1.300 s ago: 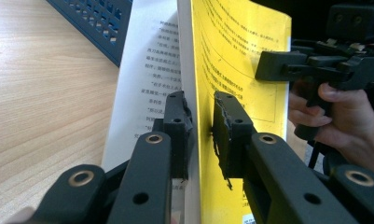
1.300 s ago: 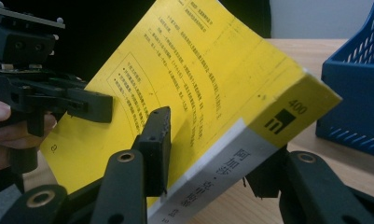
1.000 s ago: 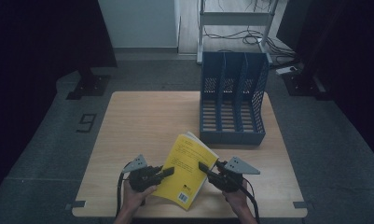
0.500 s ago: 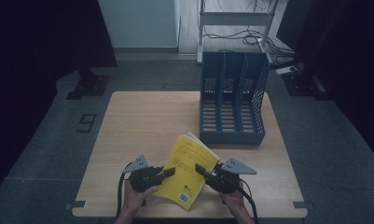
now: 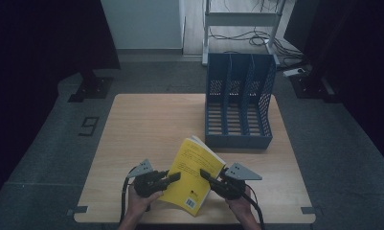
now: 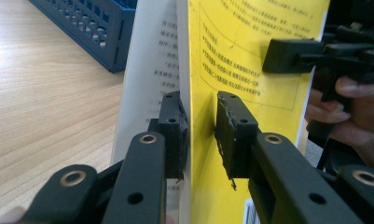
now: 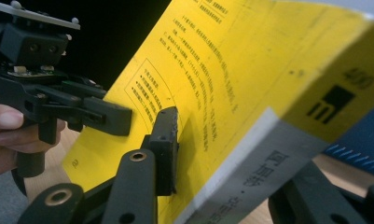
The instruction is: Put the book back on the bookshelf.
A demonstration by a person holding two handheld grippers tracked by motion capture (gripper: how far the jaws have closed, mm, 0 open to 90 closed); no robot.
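A blue three-slot file rack (image 5: 240,108) stands on the wooden table (image 5: 146,129)

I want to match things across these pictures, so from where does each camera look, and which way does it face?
High view: above the person's table edge, facing forward and down on the table, blue file rack and yellow book; both hands and forearms show.
Left gripper view: rides the left gripper, looks along its jaws at the book's cover edge; right gripper beyond.
Right gripper view: rides the right gripper, faces the book's back cover and spine; left gripper beyond.
Shared: the book and both grippers.
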